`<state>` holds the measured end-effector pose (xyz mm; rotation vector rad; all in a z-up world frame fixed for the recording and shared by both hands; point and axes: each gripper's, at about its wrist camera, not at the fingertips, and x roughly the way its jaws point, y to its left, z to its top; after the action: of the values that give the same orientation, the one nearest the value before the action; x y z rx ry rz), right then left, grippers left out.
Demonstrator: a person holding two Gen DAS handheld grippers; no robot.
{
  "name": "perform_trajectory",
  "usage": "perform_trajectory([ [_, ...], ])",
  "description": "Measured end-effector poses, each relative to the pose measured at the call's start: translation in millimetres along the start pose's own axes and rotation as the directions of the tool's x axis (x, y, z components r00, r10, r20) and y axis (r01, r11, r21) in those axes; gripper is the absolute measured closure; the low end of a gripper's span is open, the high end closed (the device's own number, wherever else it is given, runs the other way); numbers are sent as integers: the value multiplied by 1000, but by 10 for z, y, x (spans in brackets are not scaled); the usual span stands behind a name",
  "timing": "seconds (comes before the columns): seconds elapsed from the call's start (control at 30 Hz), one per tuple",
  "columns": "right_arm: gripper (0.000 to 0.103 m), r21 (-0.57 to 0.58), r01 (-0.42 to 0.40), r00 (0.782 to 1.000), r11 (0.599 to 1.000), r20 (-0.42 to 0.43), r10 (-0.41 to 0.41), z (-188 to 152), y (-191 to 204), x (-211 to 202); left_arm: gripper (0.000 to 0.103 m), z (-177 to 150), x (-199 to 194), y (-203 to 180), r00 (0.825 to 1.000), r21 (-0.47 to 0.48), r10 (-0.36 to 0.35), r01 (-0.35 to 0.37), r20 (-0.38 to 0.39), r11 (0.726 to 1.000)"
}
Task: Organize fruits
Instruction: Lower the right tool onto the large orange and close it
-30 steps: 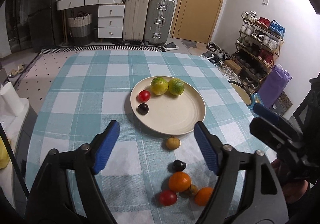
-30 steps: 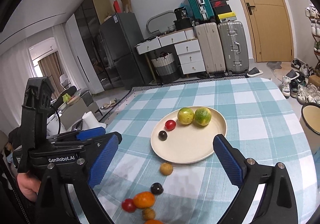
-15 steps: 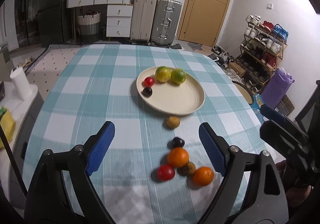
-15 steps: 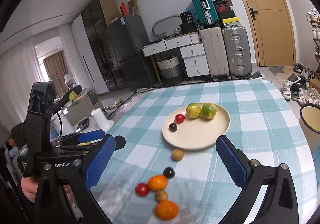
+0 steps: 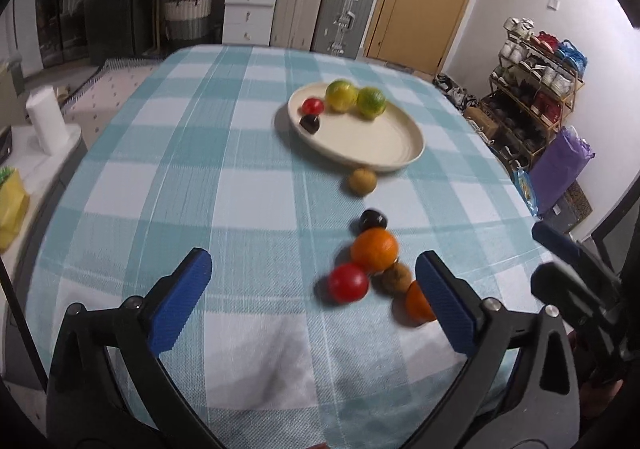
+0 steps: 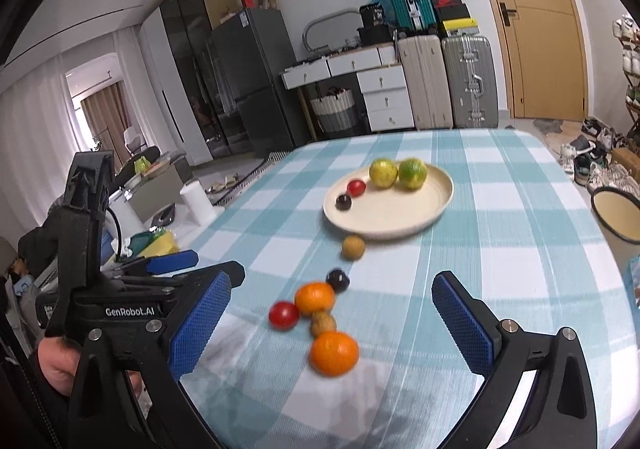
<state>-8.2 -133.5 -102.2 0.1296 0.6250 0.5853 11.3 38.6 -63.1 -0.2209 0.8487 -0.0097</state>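
worktop (image 5: 168,153): covered by a teal and white checked cloth; it carries the plate and all the loose fruit.
plate (image 5: 384,161): cream, round, on the far half of the worktop, right of centre in the left wrist view.
fruit on plate: yellow-green citrus (image 5: 341,96) and green citrus (image 5: 371,101) side by side at the far rim; small red fruit (image 5: 313,105) and small dark fruit (image 5: 310,123) at the left rim, close together.
brown fruit (image 5: 362,181): on the cloth just beside the near rim of the plate.
dark fruit on cloth (image 5: 373,219): nearer than the brown fruit, just beyond the first orange.
first orange (image 5: 375,249): in the near cluster, touching or almost touching the dark fruit; i cannot tell which.
red fruit on cloth (image 5: 348,282): to the left of the cluster, just beside the first orange.
brown nut-like fruit (image 5: 396,277): between the two oranges.
second orange (image 6: 334,353): nearest fruit in the right wrist view; in the left wrist view it is partly hidden behind a blue pad.
left gripper (image 5: 314,299): jaws spread wide, holding nothing, above the near edge of the worktop; the cluster lies close to its right pad.
right gripper (image 6: 332,323): jaws spread wide, holding nothing; the cluster sits in the gap between the blue pads.
sharpness: both views slightly blurred.
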Motion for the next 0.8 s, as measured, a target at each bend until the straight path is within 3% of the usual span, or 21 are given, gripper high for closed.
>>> perform_trajectory([
  [0.37, 0, 52, -24, 992, 998, -126, 30, -358, -91, 255, 2, -186, 305, 198, 995, -49, -27, 22, -98, 999],
  [0.6, 1, 60, -33, 983, 998, -177, 43, -475, -104, 437, 2, -245, 425, 280, 993, -48, -22, 16, -120, 999],
  [0.7, 4, 68, -44, 979, 997, -194, 57, -495, -116, 507, 2, -242, 459, 322, 991, -60, -27, 20, -127, 998],
  [0.8, 17, 76, -50, 975, 996, -214, 65, -496, -122, 569, 2, -223, 495, 344, 990, -64, -29, 21, -135, 998],
])
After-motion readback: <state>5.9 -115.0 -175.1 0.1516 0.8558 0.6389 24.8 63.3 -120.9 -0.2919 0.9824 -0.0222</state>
